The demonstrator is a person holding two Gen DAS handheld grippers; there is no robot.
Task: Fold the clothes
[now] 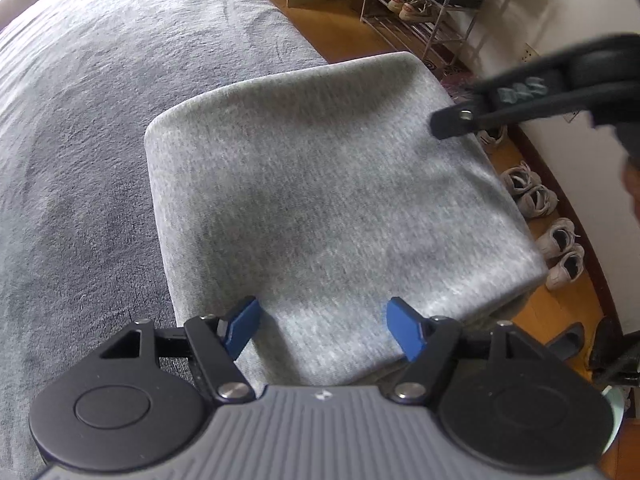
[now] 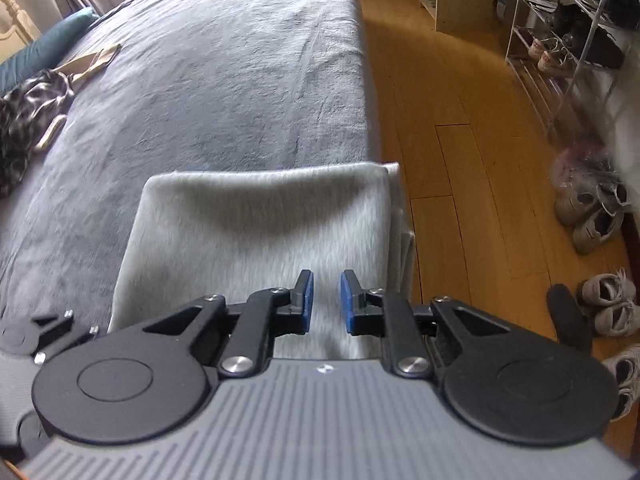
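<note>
A grey garment (image 1: 320, 184), folded into a neat rectangle, lies on the bed at its edge nearest the floor. My left gripper (image 1: 322, 328) hovers over its near side, blue pads wide apart, open, with cloth only beneath them. My right gripper (image 2: 326, 304) hangs above the same garment (image 2: 256, 232) near its right edge. Its pads stand a narrow gap apart with nothing between them. In the left wrist view the right gripper (image 1: 450, 122) reaches in from the upper right over the garment's far corner.
A grey-blue blanket (image 2: 220, 80) covers the bed. Dark patterned clothing (image 2: 28, 112) and a teal pillow (image 2: 52, 40) lie at its far left. Wooden floor (image 2: 460, 140) runs along the right, with several shoes (image 2: 592, 216) and a wire shoe rack (image 2: 568, 40) by the wall.
</note>
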